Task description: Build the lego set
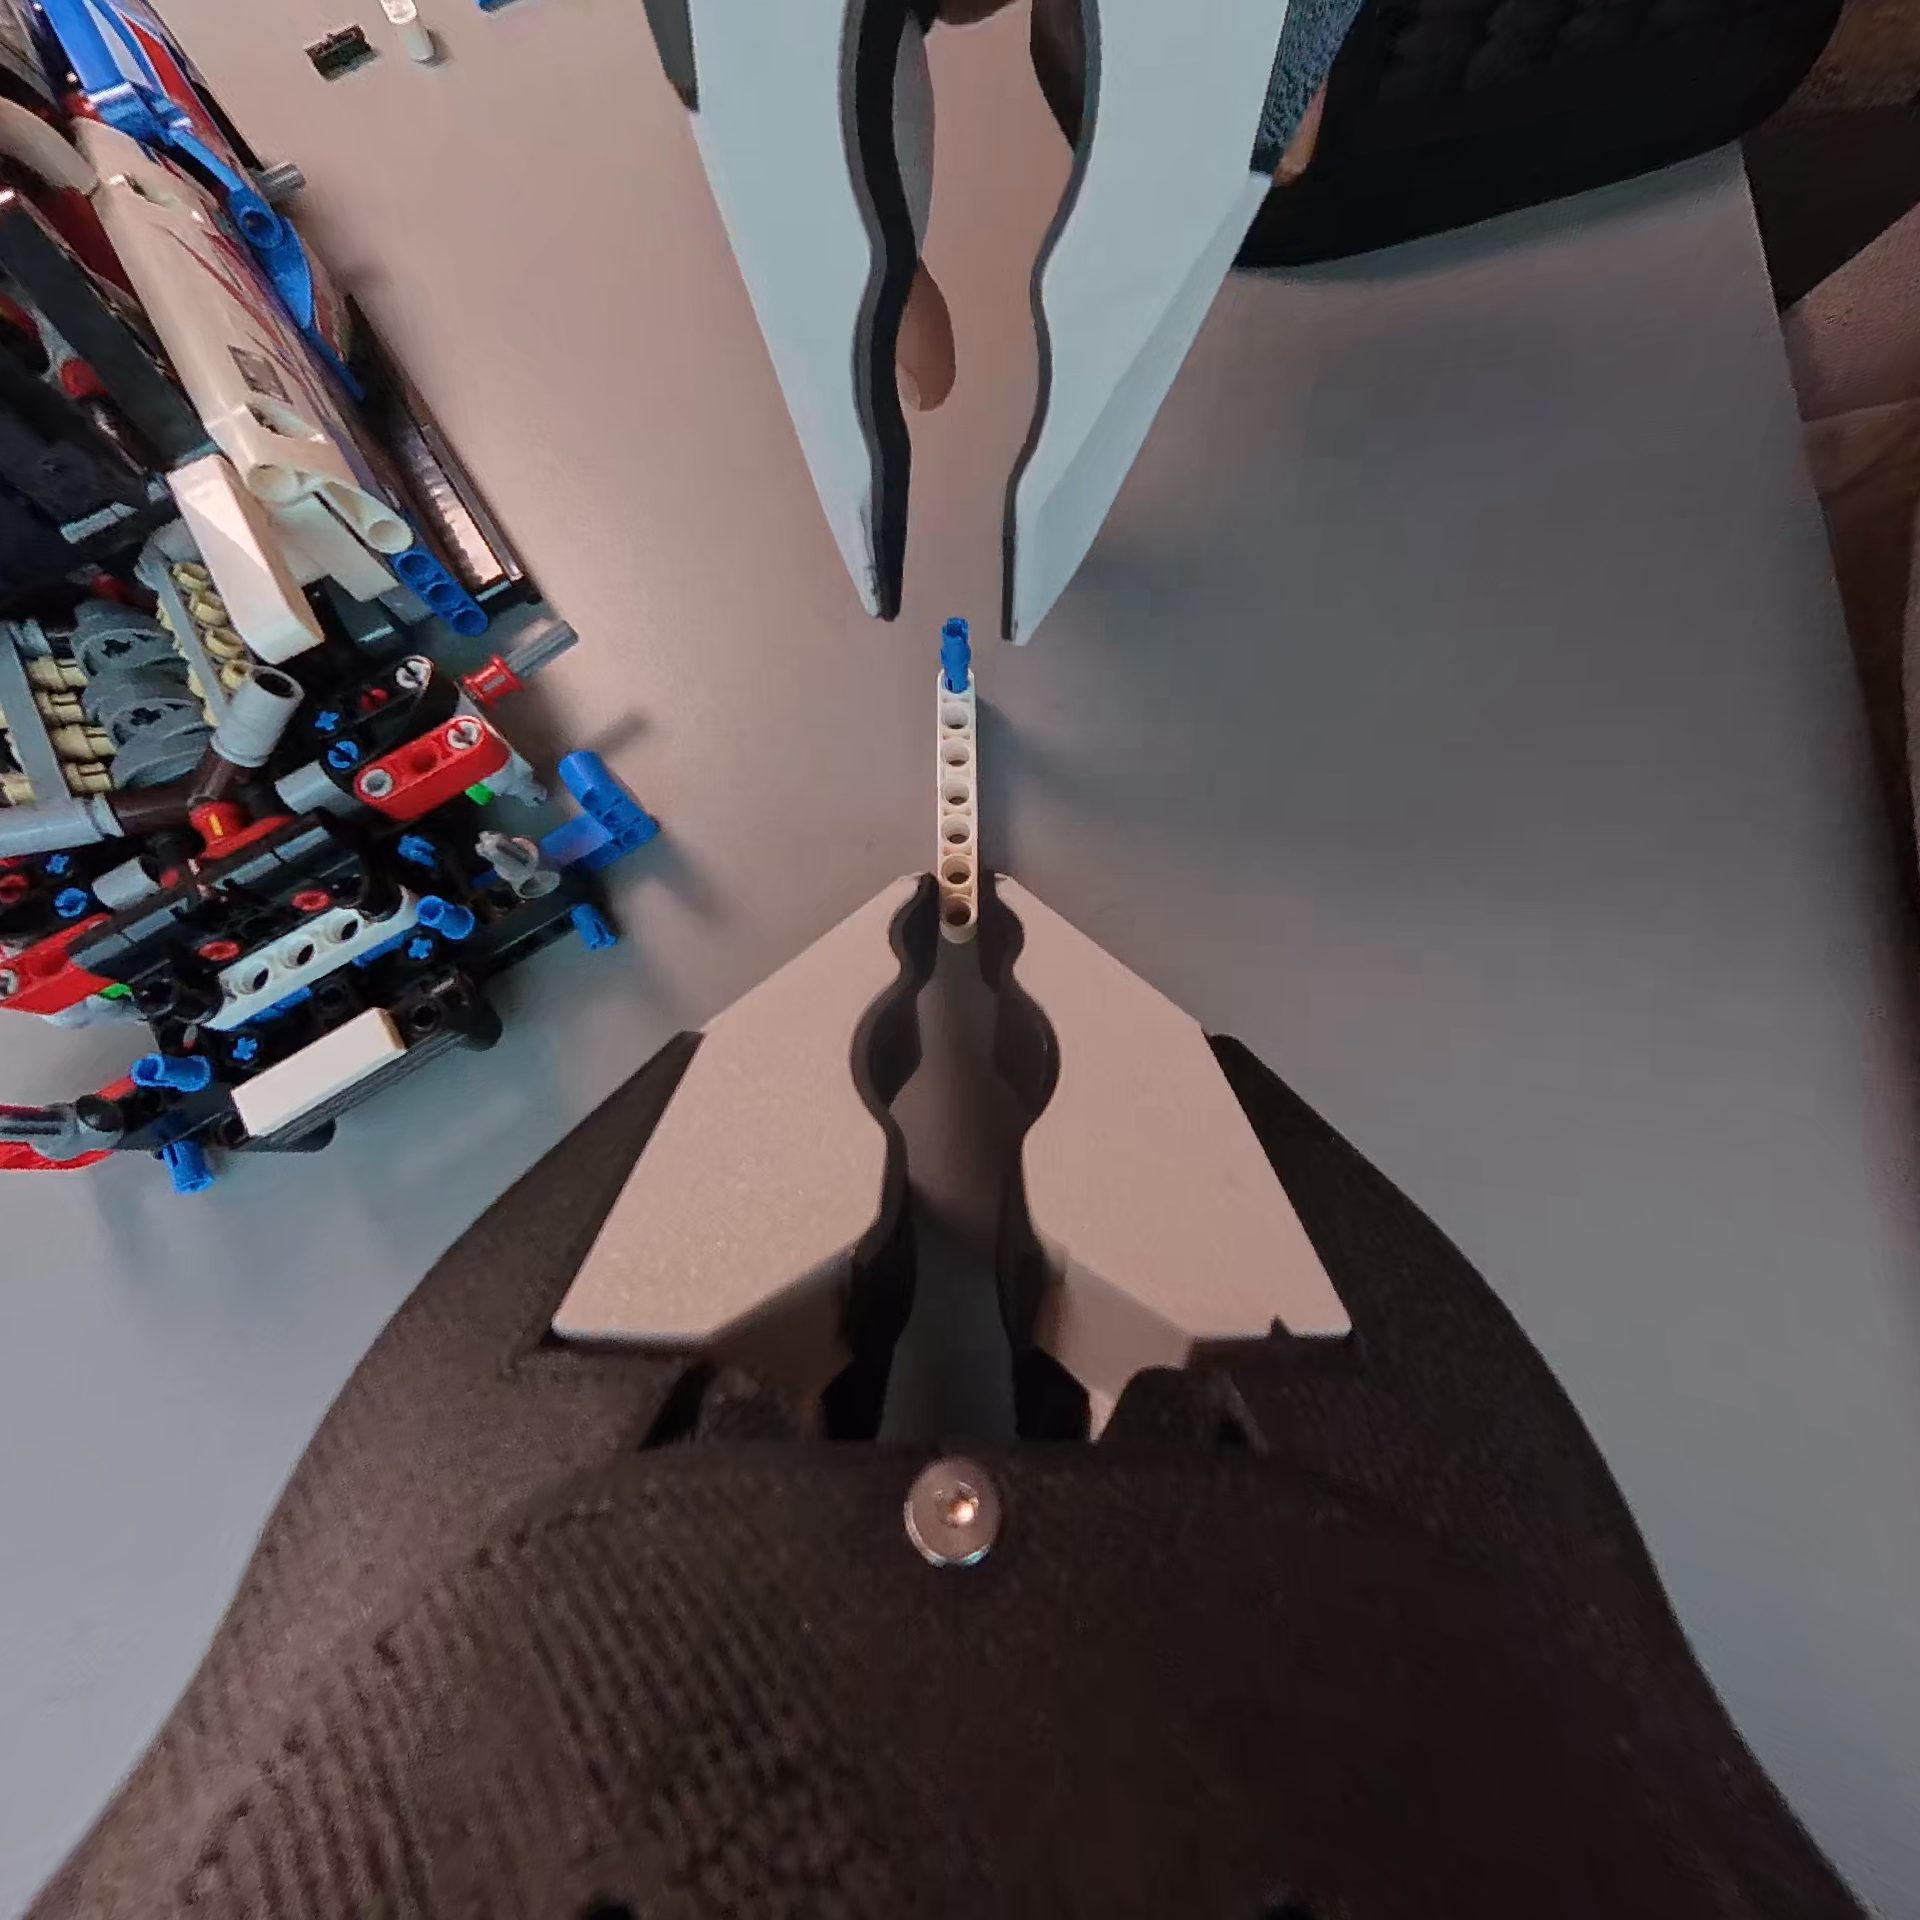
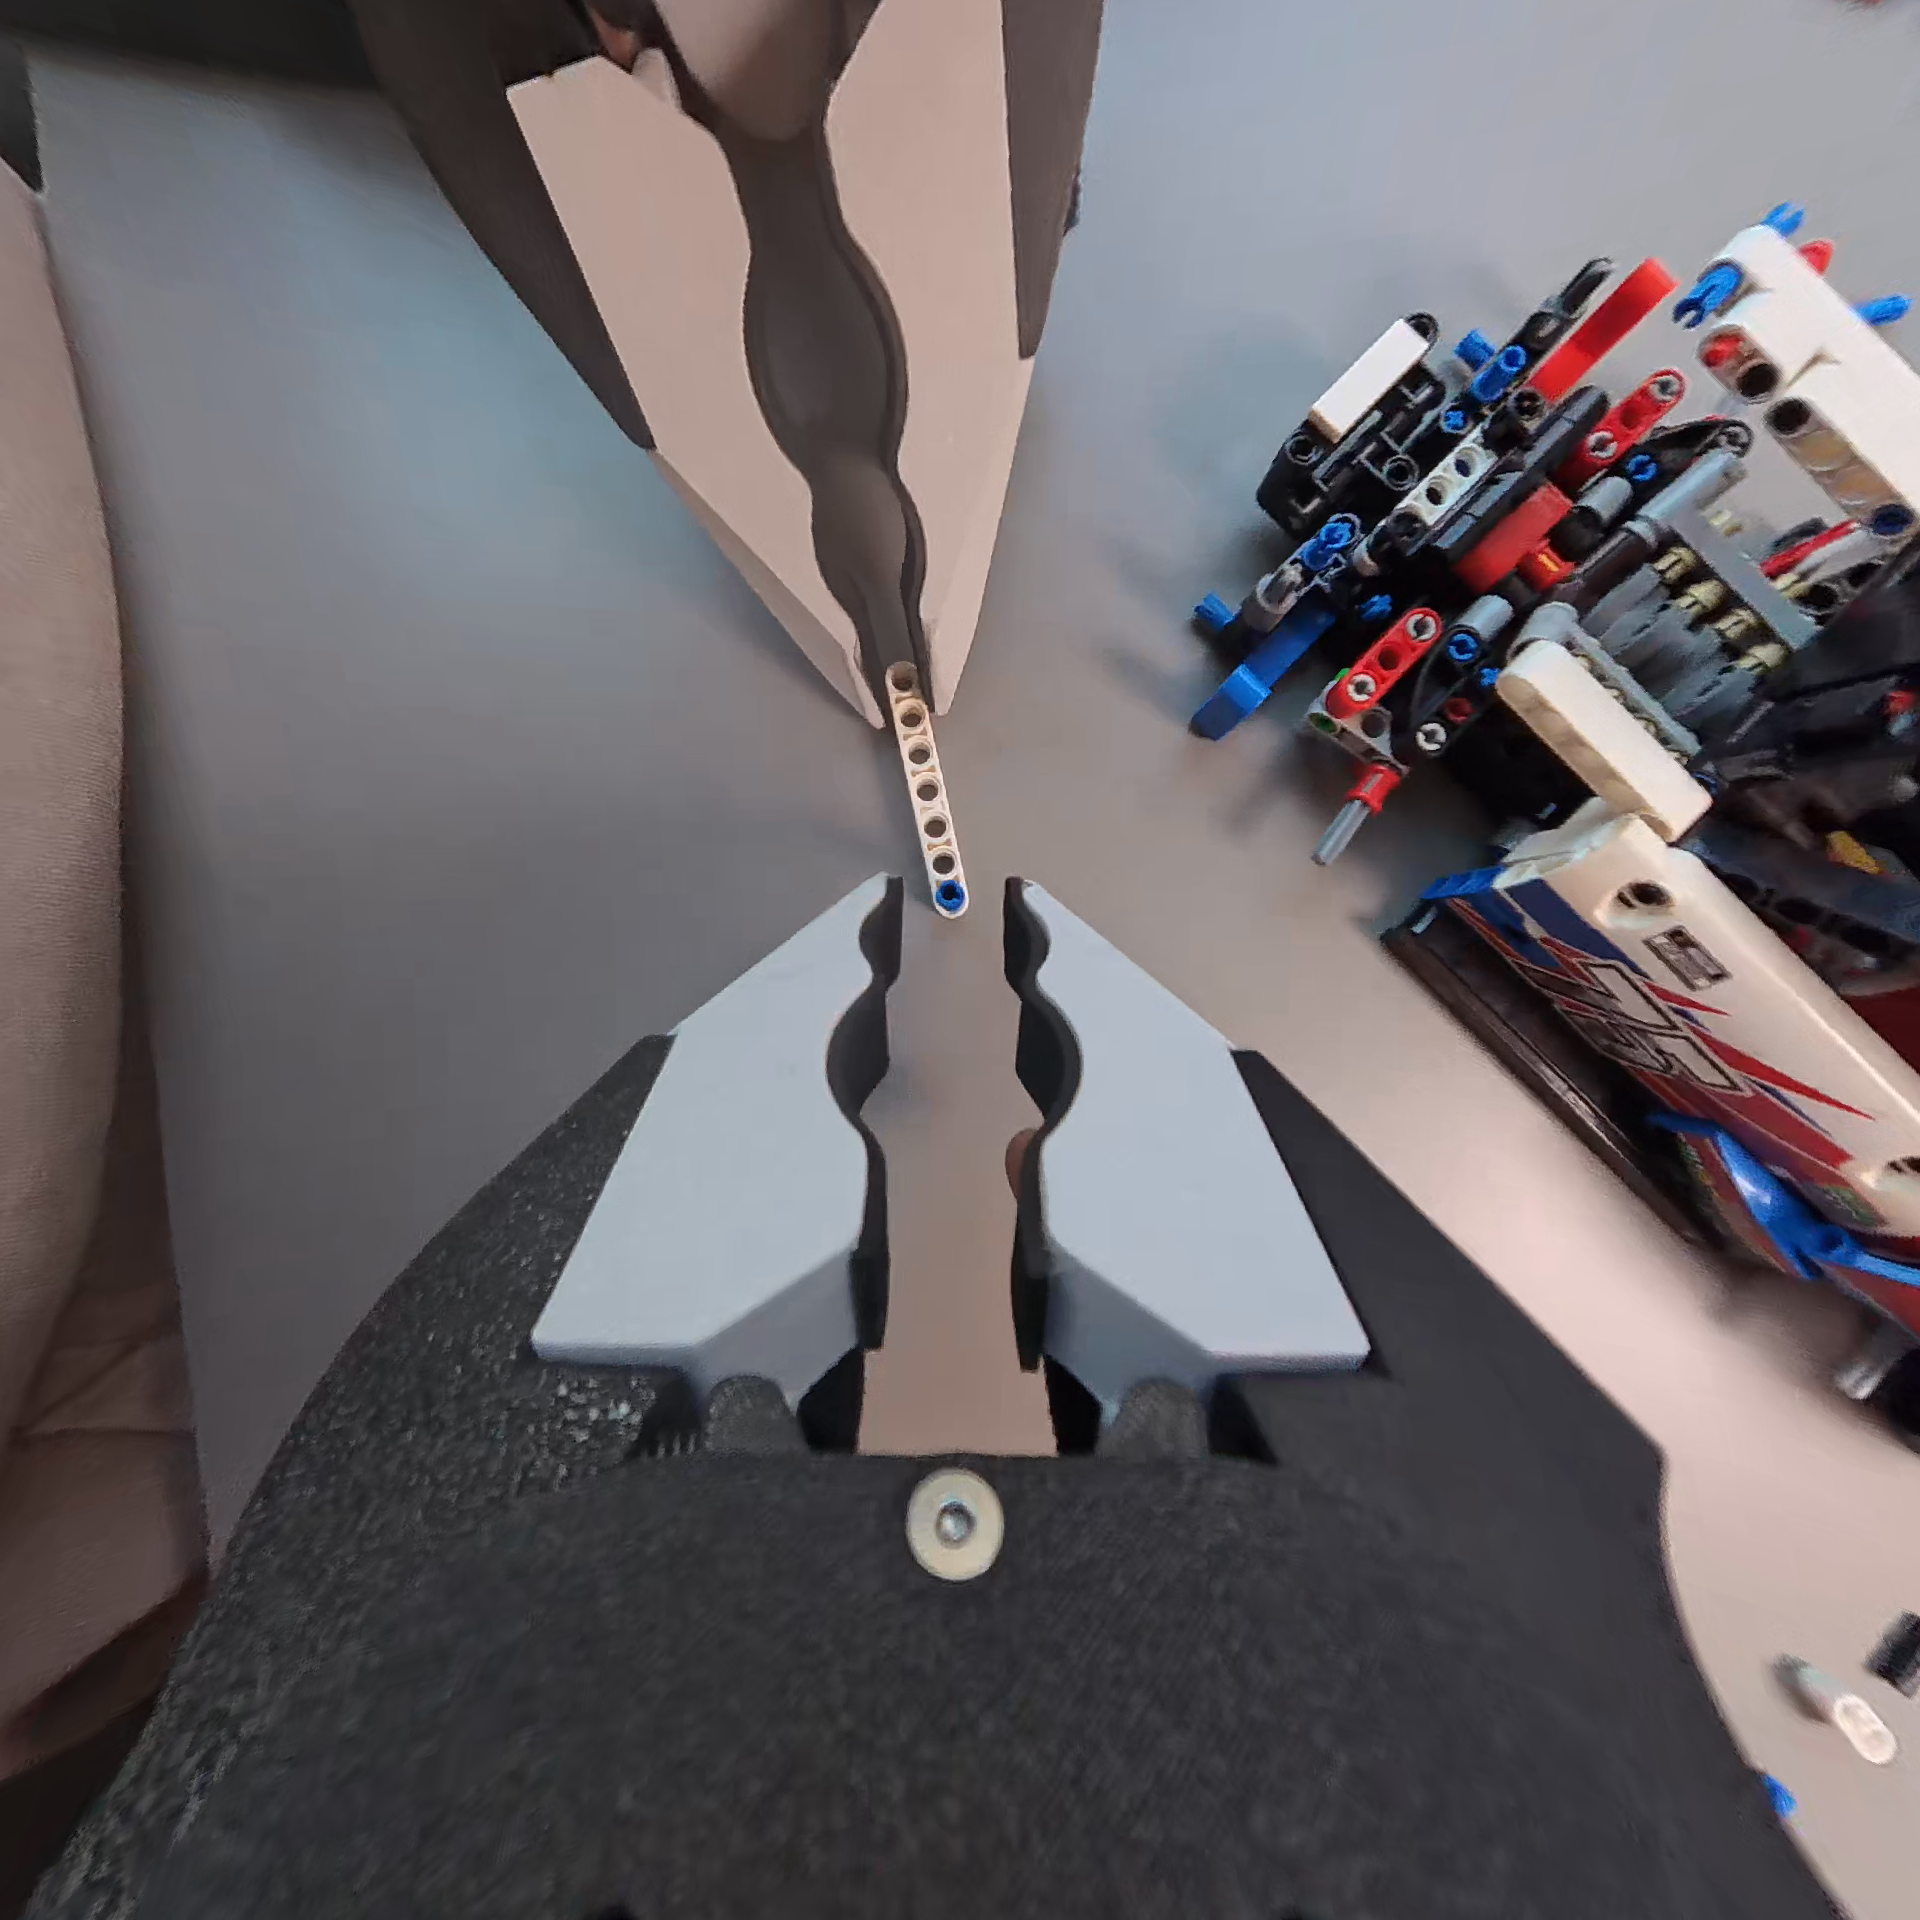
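A white beam with holes (image 1: 956, 790) points straight ahead, above the grey table (image 1: 1403, 935). My left gripper (image 1: 956, 885) is shut on its near end. A blue pin (image 1: 954, 642) sticks out of its far end. My right gripper (image 1: 945, 623) comes from the opposite side, open, its fingertips either side of the pin without touching it. In the right wrist view the beam (image 2: 925, 790) runs from the left gripper (image 2: 902, 681) towards the right gripper (image 2: 951, 885), and the pin (image 2: 949, 896) sits in the gap. The half-built model (image 1: 260, 831) stands to the left.
The model (image 2: 1610, 623), in white, red, blue and black, fills the right side of the right wrist view. Small loose parts lie at the far table edge (image 1: 338, 52) and near the model (image 2: 1839, 1704). A person's beige clothing (image 2: 62, 935) borders the table. Tip to tip, the grippers are about 5 cm apart.
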The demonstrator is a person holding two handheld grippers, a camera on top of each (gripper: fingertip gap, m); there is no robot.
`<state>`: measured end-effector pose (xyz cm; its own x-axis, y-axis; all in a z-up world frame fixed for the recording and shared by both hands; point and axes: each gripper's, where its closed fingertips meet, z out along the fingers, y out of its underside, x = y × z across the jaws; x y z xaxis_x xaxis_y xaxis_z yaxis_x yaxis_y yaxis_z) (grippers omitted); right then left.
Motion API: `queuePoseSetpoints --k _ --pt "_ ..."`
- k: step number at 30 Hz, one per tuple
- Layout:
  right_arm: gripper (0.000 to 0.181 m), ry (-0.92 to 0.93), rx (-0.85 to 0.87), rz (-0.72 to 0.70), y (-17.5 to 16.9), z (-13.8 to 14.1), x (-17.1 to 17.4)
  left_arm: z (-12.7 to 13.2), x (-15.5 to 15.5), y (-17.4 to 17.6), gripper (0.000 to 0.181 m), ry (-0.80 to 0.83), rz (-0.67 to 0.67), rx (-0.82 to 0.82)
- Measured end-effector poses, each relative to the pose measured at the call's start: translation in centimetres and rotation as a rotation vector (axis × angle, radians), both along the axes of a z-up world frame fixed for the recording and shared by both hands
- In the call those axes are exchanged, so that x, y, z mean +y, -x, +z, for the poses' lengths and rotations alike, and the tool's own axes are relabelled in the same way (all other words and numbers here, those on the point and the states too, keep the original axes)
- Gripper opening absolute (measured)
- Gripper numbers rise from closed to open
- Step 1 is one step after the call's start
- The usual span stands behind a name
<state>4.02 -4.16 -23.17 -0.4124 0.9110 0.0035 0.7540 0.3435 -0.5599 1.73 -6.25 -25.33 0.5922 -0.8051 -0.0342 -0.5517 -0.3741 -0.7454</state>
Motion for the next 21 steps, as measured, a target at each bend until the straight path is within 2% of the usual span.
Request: queuePoseSetpoints --k 3,7,10,16,18,19,21 --pt "0.004 -0.014 0.023 -0.006 0.1 -0.3 0.0 0.0 0.0 0.0 0.006 0.0 0.003 0.001" --pt "0.003 0.027 0.006 -0.021 0.2 -0.6 -0.1 0.0 0.0 0.0 0.006 0.003 0.009 -0.002" --pt "0.002 -0.021 -0.028 0.024 0.1 -0.7 -0.1 0.0 -0.1 -0.1 0.006 0.006 0.009 -0.004" --pt "0.013 -0.018 -0.017 0.011 0.2 -0.6 -0.2 0.0 -0.1 -0.1 0.006 0.01 0.01 -0.003" --pt "0.017 0.013 0.081 -0.003 0.3 -0.1 -0.2 0.0 -0.1 -0.1 0.006 0.012 0.012 -0.002" --pt "0.034 0.074 0.145 -0.021 0.2 0.8 -0.4 0.0 -0.1 -0.1 0.006 0.015 0.015 -0.002" --pt "0.039 0.179 0.278 -0.107 -0.3 3.4 0.7 0.0 -0.1 -0.2 0.006 0.027 0.025 -0.006"
